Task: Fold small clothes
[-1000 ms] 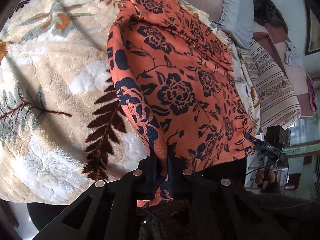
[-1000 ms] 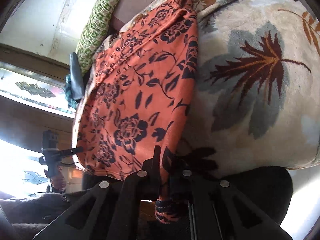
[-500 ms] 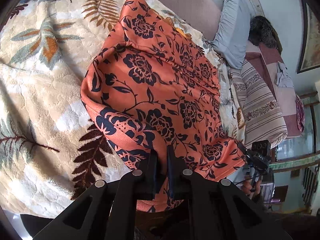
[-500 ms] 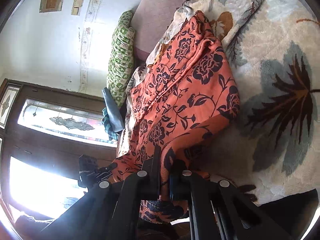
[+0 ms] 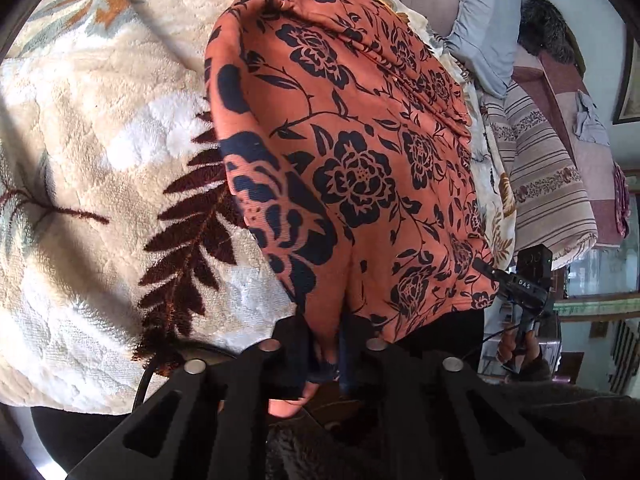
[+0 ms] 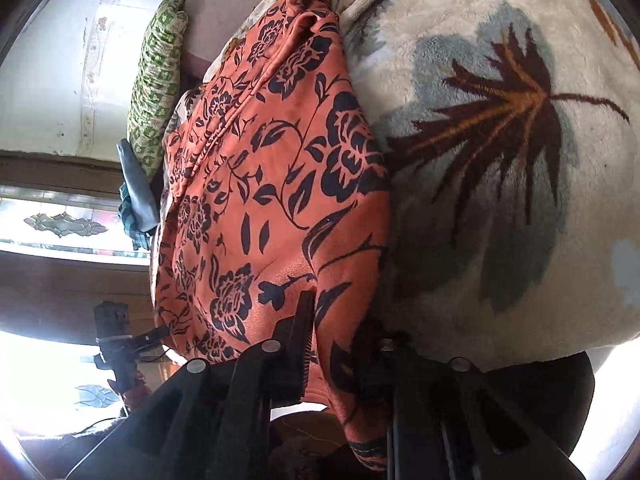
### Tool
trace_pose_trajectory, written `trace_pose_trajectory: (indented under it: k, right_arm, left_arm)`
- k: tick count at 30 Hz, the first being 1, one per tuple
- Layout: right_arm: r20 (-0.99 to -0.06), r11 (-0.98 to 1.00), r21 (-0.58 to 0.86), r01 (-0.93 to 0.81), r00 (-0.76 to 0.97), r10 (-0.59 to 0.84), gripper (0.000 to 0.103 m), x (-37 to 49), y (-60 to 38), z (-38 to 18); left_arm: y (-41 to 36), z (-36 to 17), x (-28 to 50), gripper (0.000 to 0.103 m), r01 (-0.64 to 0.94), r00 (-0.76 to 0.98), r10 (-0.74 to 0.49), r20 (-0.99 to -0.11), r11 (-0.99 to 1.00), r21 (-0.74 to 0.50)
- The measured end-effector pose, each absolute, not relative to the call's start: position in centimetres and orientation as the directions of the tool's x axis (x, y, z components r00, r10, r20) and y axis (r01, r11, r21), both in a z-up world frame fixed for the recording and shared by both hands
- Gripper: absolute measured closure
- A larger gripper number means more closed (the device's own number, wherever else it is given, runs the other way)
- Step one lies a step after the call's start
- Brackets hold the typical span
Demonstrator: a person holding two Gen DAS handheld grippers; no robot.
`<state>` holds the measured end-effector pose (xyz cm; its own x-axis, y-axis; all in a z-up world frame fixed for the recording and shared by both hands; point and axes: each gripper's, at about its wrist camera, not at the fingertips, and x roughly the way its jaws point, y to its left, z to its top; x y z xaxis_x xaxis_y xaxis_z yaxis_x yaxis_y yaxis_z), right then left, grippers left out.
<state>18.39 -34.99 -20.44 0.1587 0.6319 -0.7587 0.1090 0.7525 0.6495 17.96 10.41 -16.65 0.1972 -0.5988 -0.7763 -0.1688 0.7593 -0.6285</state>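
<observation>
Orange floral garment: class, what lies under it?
The orange navy-flowered garment lies on a cream plush leaf-patterned blanket, visible around it. Both grippers, left and right, pinch its near edge. Anything beneath is hidden.

The garment (image 5: 360, 152) lies on the blanket (image 5: 100, 152), extending from the blanket's near edge toward its far edge. A pillow (image 5: 484, 24) lies beyond the far end. The garment's two near corners hang over the near edge, one in the left gripper (image 5: 326, 344), one in the right gripper (image 6: 340, 344).

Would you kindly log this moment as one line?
left gripper: shut on orange floral garment | right gripper: shut on garment | garment on leaf-print blanket
</observation>
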Motion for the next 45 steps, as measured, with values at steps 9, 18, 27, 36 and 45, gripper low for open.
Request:
trace_pose_trajectory:
  k: [9, 18, 27, 36, 45]
  right_arm:
    - [-0.559, 0.571, 0.819, 0.056, 0.302, 0.772, 0.098, 19.2, -34.8, -15.8]
    - [-0.376, 0.397, 0.917, 0.033, 0.404, 0.834, 0.098, 24.0, -34.2, -13.7]
    - [-0.336, 0.356, 0.934, 0.044, 0.456, 0.825, 0.096, 31.3, -33.1, -13.5]
    - [-0.306, 0.286, 0.95, 0.123, 0.542, 0.783, 0.094, 39.1, -33.5, -15.6]
    - [-0.383, 0.272, 0.923, 0.271, 0.589, 0.711, 0.094, 46.4, -34.5, -21.0]
  left_arm:
    - [11.9, -12.3, 18.8, 0.096, -0.133, 0.356, -0.636, -0.684, 0.691, -0.711]
    - [14.5, -10.2, 22.1, 0.096, -0.13, 0.457, -0.638, -0.619, 0.641, -0.757]
    - [15.8, -11.5, 28.4, 0.096, -0.193, 0.508, -0.609, -0.609, 0.608, -0.77]
    - [18.2, -11.8, 36.8, 0.096, -0.254, 0.58, -0.53, -0.618, 0.604, -0.756]
    - [19.0, -16.0, 46.4, 0.096, -0.394, 0.527, -0.451, -0.72, 0.621, -0.677]
